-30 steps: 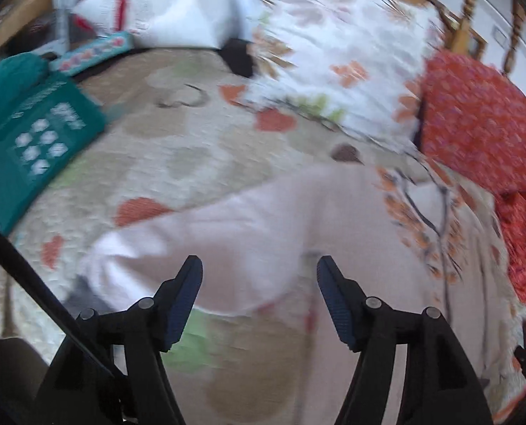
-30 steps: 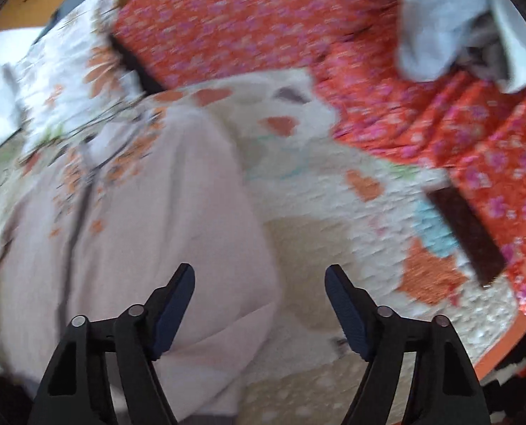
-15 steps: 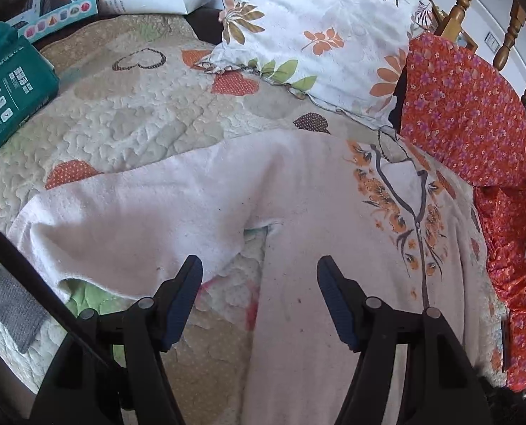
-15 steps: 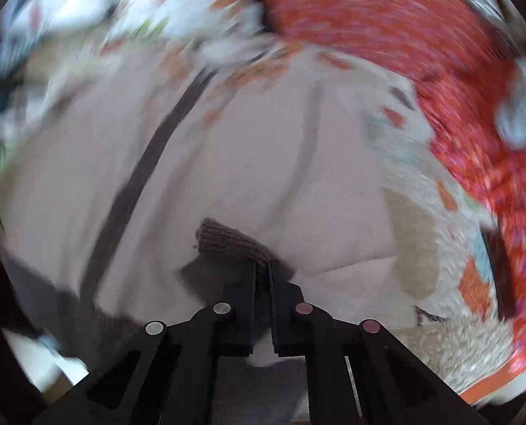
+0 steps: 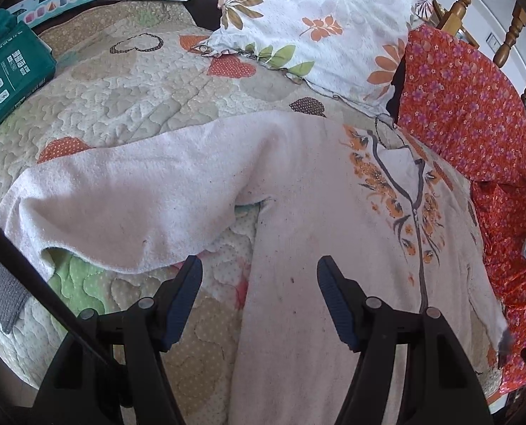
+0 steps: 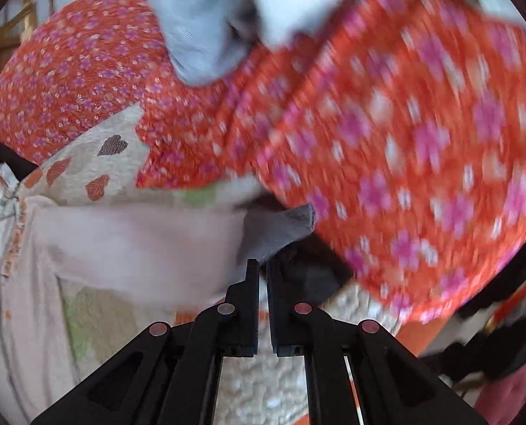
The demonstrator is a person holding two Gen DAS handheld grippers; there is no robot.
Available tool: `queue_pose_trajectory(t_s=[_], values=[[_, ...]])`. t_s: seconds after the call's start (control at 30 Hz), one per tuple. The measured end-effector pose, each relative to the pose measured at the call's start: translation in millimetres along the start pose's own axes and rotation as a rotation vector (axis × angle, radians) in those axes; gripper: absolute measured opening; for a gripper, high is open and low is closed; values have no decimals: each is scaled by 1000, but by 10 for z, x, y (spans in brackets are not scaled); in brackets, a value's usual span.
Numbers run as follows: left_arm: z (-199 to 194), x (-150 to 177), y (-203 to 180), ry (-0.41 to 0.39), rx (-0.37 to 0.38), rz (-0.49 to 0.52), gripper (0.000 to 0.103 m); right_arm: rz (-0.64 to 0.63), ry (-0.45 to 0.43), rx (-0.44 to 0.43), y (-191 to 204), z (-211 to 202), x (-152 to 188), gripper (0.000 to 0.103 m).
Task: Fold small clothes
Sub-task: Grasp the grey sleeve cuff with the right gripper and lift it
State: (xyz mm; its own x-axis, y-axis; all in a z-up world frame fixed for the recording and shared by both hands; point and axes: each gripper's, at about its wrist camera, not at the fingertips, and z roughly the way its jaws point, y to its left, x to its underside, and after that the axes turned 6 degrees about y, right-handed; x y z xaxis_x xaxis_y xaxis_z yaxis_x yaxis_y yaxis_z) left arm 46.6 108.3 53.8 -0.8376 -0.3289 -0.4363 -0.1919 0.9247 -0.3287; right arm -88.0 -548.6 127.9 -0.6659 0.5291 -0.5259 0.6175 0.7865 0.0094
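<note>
Right gripper (image 6: pixel 262 265) pinching grey cuff (image 6: pixel 291 225) of pink top (image 5: pixel 316 219) — spreading sleeve outward; left gripper (image 5: pixel 259 283) hovering unclenched — likely needing sleeve fold-in next.

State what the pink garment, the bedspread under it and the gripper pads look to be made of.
Pink garment: soft knit or fleece, likely cotton; matte, fuzzy, pilled surface.
Bedspread: quilted fabric, shown by its puffy stitched swirls and heart patches.
Left gripper pads: probably blue rubber or plastic; ribbed, dull sheen.

Heart-quilted bed (image 5: pixel 128 106) under pink top (image 5: pixel 298 212), floral pillow (image 5: pixel 319 24), teal box (image 5: pixel 4 71).
</note>
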Motion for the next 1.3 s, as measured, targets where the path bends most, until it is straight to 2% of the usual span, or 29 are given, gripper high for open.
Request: queue_pose_trajectory(t_s=[0.07, 0.13, 0.17, 0.23, 0.27, 0.3, 0.4, 0.43, 0.6, 0.73, 0.83, 0.87, 0.9, 1.0, 1.1, 1.23, 1.3], values=[[14, 4, -3, 6, -2, 4, 66, 22, 49, -66, -148, -51, 146, 5], [30, 0, -17, 17, 11, 6, 66, 30, 78, -78, -234, -101, 297, 6], [39, 2, -35, 23, 18, 6, 66, 26, 84, -81, -278, -123, 344, 10], [56, 16, -75, 37, 35, 14, 66, 20, 86, -102, -338, -132, 394, 28], [62, 29, -102, 42, 40, 22, 66, 33, 81, -116, -366, -111, 392, 45], [66, 42, -130, 43, 40, 30, 66, 62, 76, -139, -390, -78, 380, 52], [73, 83, -205, 39, 31, 56, 67, 188, 109, -283, -360, 208, 320, 53], [73, 93, -221, 35, 28, 65, 67, 231, 130, -307, -335, 350, 309, 53], [85, 95, -236, 23, 23, 85, 68, 417, 195, -338, -216, 946, 308, 53], [112, 56, -203, 39, 60, 78, 68, 409, 138, -271, -35, 1028, 147, 57], [103, 9, -181, 44, 76, 72, 68, 408, 122, -199, 52, 1108, 22, 57], [87, -18, -170, 43, 83, 69, 68, 407, 124, -186, 73, 1138, -6, 44], [60, -54, -152, 37, 93, 63, 68, 397, 126, -159, 95, 1150, -33, 7], [-97, -205, 6, -25, 97, 22, 68, 362, 132, -119, 257, 1119, -136, 5], [-240, -357, 259, -67, 65, -45, 70, 280, 82, -157, 594, 894, -296, 5], [-377, -452, 555, -84, 75, -130, 71, 106, 47, -319, 1550, 542, -528, 5], [-451, -471, 664, -104, 75, -150, 71, -42, 35, -390, 2289, 369, -542, 5]])
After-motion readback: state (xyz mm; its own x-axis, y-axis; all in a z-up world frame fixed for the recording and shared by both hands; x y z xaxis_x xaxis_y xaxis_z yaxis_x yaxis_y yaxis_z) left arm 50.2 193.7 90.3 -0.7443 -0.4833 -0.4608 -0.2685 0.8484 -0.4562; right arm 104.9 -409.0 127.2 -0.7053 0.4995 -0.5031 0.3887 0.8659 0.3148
